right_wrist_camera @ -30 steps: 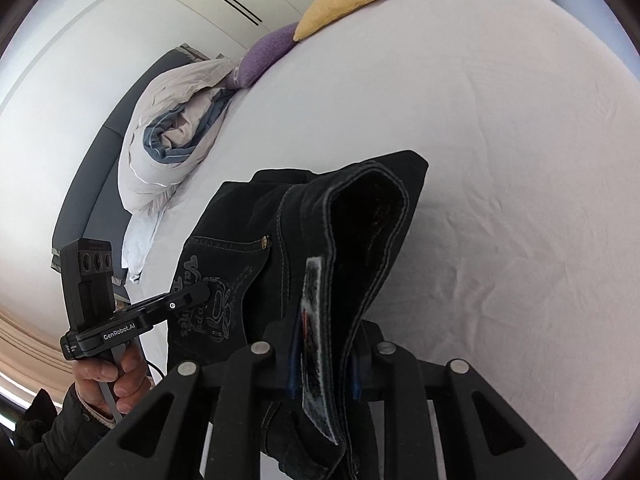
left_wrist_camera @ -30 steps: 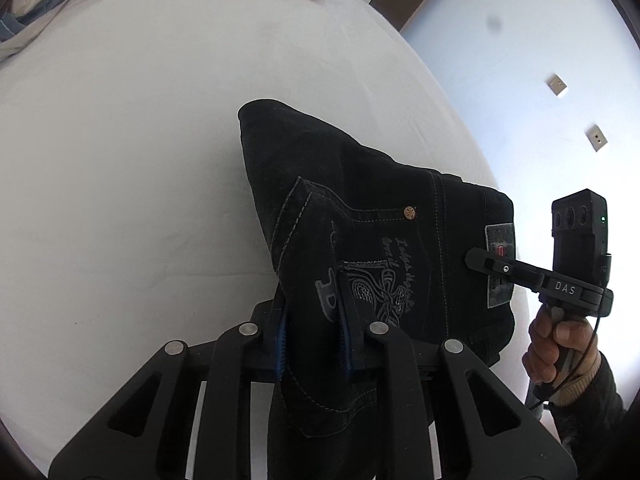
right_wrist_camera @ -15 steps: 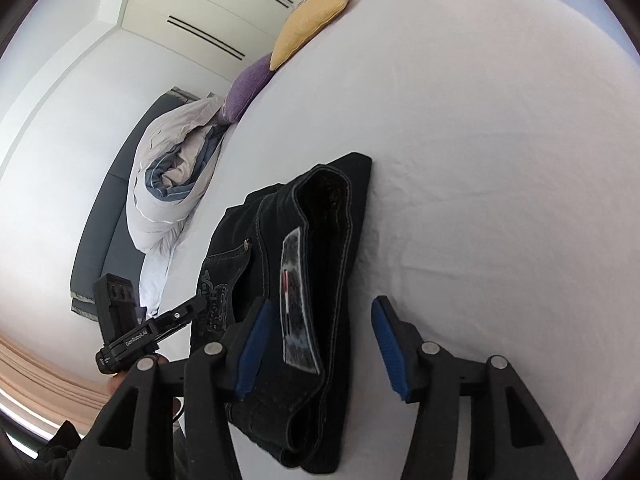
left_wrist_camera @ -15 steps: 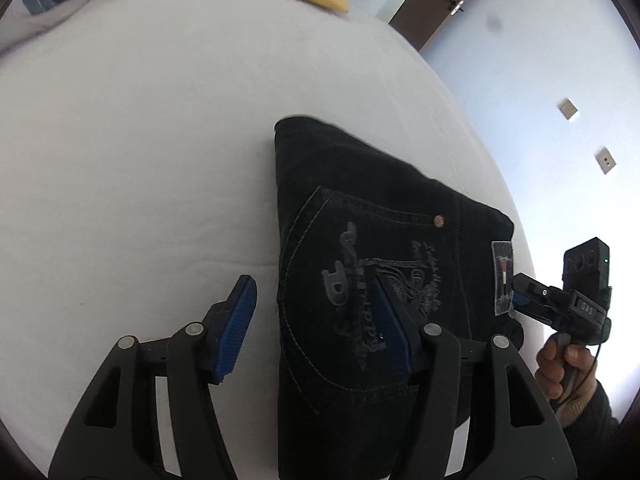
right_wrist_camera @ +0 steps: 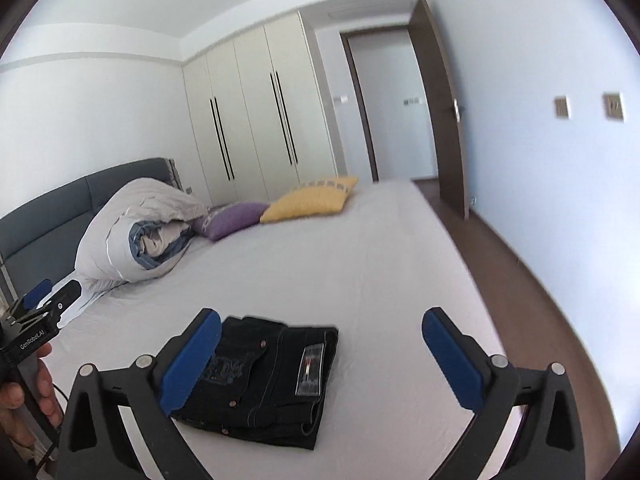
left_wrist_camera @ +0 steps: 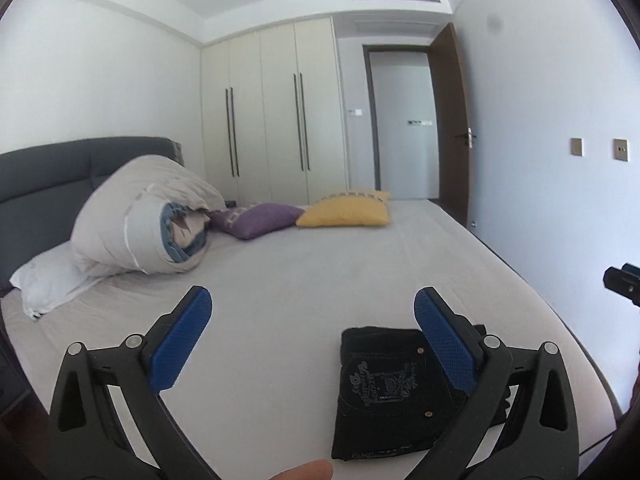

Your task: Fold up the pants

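Where the bed nears its foot edge, black pants lie folded into a flat packet. Left gripper fingers spread wide, holding nothing; pants at 5 o'clock. Right gripper fingers likewise wide, empty; pants at 7 o'clock.

Folded pants on bed, near its foot. Rolled duvet at headboard; two cushions beside it. Wardrobe behind; door to its right.
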Demonstrator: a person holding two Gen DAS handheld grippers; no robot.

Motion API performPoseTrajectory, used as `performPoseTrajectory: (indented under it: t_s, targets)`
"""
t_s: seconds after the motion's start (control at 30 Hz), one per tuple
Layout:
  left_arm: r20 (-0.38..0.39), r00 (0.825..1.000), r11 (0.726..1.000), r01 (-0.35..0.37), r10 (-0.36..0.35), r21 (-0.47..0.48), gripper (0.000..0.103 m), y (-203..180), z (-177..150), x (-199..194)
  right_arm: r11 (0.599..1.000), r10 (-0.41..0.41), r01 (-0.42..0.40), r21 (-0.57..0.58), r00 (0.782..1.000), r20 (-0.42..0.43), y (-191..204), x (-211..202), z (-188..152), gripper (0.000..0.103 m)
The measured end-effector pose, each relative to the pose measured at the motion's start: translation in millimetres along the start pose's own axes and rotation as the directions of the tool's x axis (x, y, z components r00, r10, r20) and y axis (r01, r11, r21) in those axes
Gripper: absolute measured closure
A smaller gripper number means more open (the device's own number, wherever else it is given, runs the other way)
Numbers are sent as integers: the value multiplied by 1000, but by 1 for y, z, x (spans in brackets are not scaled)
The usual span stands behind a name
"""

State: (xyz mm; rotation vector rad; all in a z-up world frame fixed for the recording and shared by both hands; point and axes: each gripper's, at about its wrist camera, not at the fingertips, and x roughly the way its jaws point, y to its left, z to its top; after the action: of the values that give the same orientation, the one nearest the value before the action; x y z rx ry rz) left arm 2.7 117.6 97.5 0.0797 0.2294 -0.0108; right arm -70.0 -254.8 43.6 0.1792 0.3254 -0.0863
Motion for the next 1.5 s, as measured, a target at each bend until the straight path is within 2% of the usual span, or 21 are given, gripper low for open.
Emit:
performPoseTrajectory:
  t_s: [0.07, 0.23, 0.3, 0.37, 0.43, 0.5, 0.6, 0.73, 0.83, 1.03, 1.2, 1.5]
  targets:
    - [30, 999, 1000, 16, -15, -15, 0, 5, 15, -22, 997, -35, 40, -70, 997, 69, 15, -24, 17, 0]
    - [-53, 999, 997, -15, 11, -71, 0, 18, 40, -60, 994, -3, 14, -112, 995, 99, 33, -69, 45, 0]
    - [-85, 996, 994, -24, 14, -109, 0, 24, 46, -68, 995, 7, 2, -103, 996, 91, 36, -81, 50, 0]
    - [-145, 989, 992, -28, 10, -120, 0, 27, 50, -72, 996, 26, -22, -86, 998, 51, 41, -85, 50, 0]
    - [-194, 981, 993, -48, 26, -109, 0, 26, 49, -71, 997, 13, -13, -82, 1000, -1, 48, -87, 44, 0]
    - [-234, 972, 993, -65, 40, -100, 0, 23, 44, -68, 996, -15, 11, -89, 999, -41, 53, -83, 36, 0]
    - [-289, 957, 996, -41, 17, -75, 0, 12, 28, -60, 996, -55, 46, -81, 993, -103, 57, -68, 23, 0]
    - [-398, 917, 998, 18, -39, -57, 0, -8, -2, -35, 999, -41, 42, 0, 976, -216, 58, -48, 9, 0]
    - [-466, 883, 998, 46, -58, -37, 0, -22, -21, -24, 998, -51, 57, 12, 960, -276, 62, -34, -3, 0]
    - [-530, 843, 996, 81, -91, -42, 0, -34, -40, -10, 996, -84, 92, 7, 934, -346, 62, -17, -13, 0]
    - [-552, 830, 997, 72, -81, -37, 0, -36, -48, -2, 993, -109, 119, 2, 917, -384, 58, -10, -18, 0]
    - [-562, 824, 998, 62, -67, -28, 0, -40, -51, 3, 994, -106, 111, -11, 906, -410, 59, -7, -21, 0]
